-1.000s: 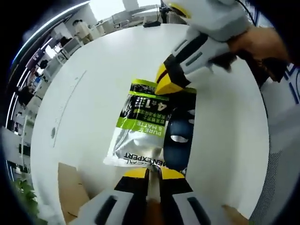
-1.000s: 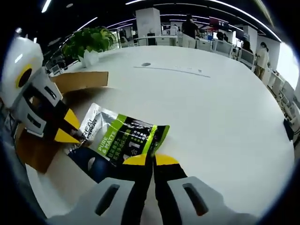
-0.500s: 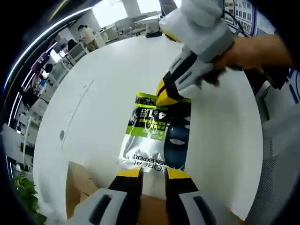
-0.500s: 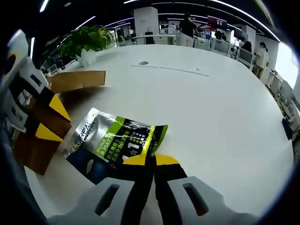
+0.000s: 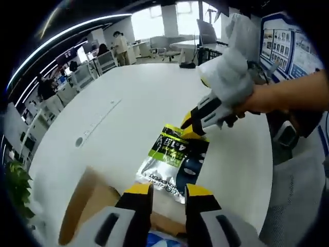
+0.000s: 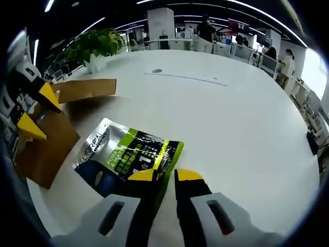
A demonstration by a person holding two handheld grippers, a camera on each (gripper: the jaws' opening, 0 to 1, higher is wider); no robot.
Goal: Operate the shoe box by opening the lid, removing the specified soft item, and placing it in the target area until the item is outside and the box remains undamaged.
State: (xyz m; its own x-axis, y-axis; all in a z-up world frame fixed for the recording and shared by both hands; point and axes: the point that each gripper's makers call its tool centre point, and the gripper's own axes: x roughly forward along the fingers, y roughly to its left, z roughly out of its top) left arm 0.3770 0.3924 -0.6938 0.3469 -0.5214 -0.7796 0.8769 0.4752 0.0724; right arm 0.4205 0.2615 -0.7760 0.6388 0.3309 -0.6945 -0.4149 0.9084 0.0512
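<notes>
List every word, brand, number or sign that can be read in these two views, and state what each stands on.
"L'OREAL" on the silver end of the pouch, right gripper view.
"PURE & MATTE" on its green band, right gripper view.
"4" and "1" in large figures, near the right gripper.
"EXPERT", upside down on its silver end, left gripper view.
The pouch's smaller print: too small to read.
Posters on the blue wall panel: blurred.

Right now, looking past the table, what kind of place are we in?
Most likely an open-plan office. The big round white table stands among rows of desks with chairs, long ceiling strip lights run overhead, and a green potted plant sits at the table's edge.
</notes>
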